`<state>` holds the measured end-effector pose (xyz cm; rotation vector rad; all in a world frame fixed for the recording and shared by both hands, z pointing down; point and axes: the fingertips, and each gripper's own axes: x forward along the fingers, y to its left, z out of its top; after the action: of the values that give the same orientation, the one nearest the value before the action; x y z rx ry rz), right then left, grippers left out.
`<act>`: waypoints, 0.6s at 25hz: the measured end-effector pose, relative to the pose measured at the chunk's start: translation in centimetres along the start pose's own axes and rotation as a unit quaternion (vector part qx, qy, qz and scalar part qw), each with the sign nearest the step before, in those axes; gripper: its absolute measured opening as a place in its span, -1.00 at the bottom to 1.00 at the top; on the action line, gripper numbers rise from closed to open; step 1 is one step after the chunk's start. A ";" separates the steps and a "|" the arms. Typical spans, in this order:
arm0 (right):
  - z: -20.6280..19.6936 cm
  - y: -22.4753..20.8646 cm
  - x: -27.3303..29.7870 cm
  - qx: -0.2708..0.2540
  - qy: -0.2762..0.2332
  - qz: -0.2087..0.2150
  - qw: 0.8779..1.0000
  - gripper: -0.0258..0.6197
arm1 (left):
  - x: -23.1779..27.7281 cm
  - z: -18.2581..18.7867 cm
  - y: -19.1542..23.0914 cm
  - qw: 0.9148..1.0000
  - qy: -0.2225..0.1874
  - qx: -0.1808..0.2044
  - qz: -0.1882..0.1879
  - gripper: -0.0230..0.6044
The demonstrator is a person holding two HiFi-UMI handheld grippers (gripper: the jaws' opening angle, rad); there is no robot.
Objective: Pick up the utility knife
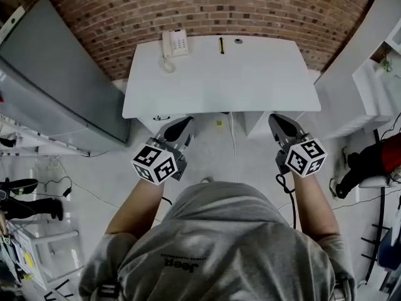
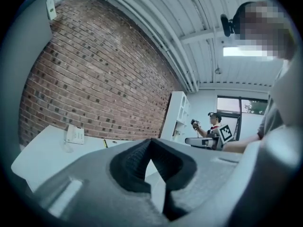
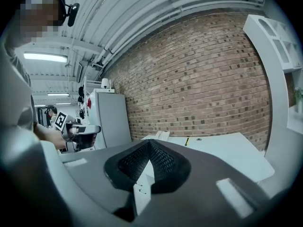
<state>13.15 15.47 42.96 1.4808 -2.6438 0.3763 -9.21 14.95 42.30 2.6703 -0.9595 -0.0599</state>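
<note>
While the utility knife lies untouched, left tongs and right tongs are clenched empty.

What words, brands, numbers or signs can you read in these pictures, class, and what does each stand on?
"Jeep": on the person's grey shirt, upside down in the head view.
Small print next to it: too blurred to read.
Keys on the telephone: too small to read.
Patterns on the marker cubes: black-and-white squares only, no letters.
</note>
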 end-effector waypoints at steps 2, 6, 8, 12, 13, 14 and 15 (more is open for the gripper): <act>0.8 -0.6 3.0 0.002 -0.004 -0.005 1.000 -0.89 | 1.2 1.0 2.8 1.000 0.000 0.003 -0.008 -0.93; 2.0 -1.8 7.6 0.006 0.001 -0.016 1.000 -0.89 | 3.4 2.1 7.1 1.000 0.004 -0.001 -0.022 -0.93; 2.4 -2.3 9.2 0.005 0.007 -0.019 1.000 -0.89 | 4.4 2.5 8.8 1.000 0.006 -0.006 -0.025 -0.93; 2.8 -4.4 11.9 0.004 0.016 -0.020 1.000 -0.89 | 6.6 2.9 11.1 1.000 0.011 -0.013 -0.025 -0.93; 2.8 -5.2 12.6 0.006 0.016 -0.019 1.000 -0.89 | 7.2 2.9 11.6 1.000 0.013 -0.013 -0.024 -0.93; 2.8 -6.1 13.3 0.009 0.017 -0.018 1.000 -0.89 | 7.9 2.9 12.1 1.000 0.015 -0.012 -0.022 -0.93; 2.7 -6.9 14.0 0.013 0.017 -0.016 1.000 -0.89 | 8.6 2.9 12.5 1.000 0.017 -0.012 -0.019 -0.93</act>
<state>11.75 -0.25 44.21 1.5084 -2.5956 0.4305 -10.68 -0.37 43.81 2.6584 -0.8921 -0.0342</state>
